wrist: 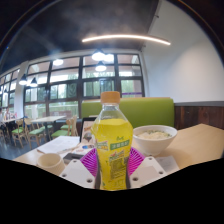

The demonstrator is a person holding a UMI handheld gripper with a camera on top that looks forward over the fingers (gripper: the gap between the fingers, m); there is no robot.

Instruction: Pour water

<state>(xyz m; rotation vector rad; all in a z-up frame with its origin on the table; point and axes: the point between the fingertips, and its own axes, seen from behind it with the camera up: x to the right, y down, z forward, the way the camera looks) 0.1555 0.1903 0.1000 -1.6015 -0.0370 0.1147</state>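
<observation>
One bottle (111,143) filled most of my view, a clear plastic one with yellow drink inside, an orange cap and a green-and-white label. My gripper (112,165) had it clamped, both fingers pressed against its sides down near the label, the pink pads (91,159) squeezed in on either side. It stood upright in my grip, cap still on. I couldn't tell if its base sat on the table (200,145) or hung just above it, since the bottom was hidden.

Just behind the bottle to the right sat a white bowl (155,138) with something pale in it, can't say what. Off to the left on the same light table was a smaller round dish (48,159), and past that a flat white sheet or tray (58,144), hard to make out.

Beyond the table ran a green booth back (148,110). Further left were some chairs (32,130) and more tables, kind of a canteen look. Behind all that was a wall of big windows (85,80) with daylight coming in, and a long light strip (125,39) glowed on the ceiling.
</observation>
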